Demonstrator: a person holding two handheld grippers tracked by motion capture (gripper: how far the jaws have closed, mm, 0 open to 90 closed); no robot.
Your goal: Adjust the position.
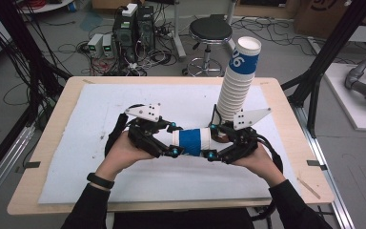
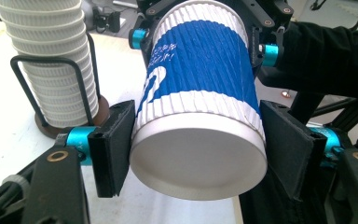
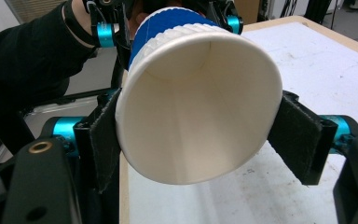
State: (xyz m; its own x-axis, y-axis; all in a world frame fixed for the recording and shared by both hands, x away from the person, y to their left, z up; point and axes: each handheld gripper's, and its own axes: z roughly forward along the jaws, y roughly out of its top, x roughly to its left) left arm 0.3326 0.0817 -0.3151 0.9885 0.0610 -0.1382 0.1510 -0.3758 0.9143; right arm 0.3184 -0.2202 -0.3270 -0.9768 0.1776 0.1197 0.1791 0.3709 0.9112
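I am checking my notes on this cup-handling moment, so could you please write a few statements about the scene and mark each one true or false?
1. The blue and white paper cup lies sideways between the left gripper and the right gripper. True.
2. The left gripper clamps the cup's open mouth. False: its pads sit at the closed base end, as the left gripper view shows.
3. A tall stack of cups leans in a wire holder on the table. True.
4. The cup is full of liquid. False: the right gripper view shows it empty.
5. The held cup rests on the stack. False: it is apart from it.
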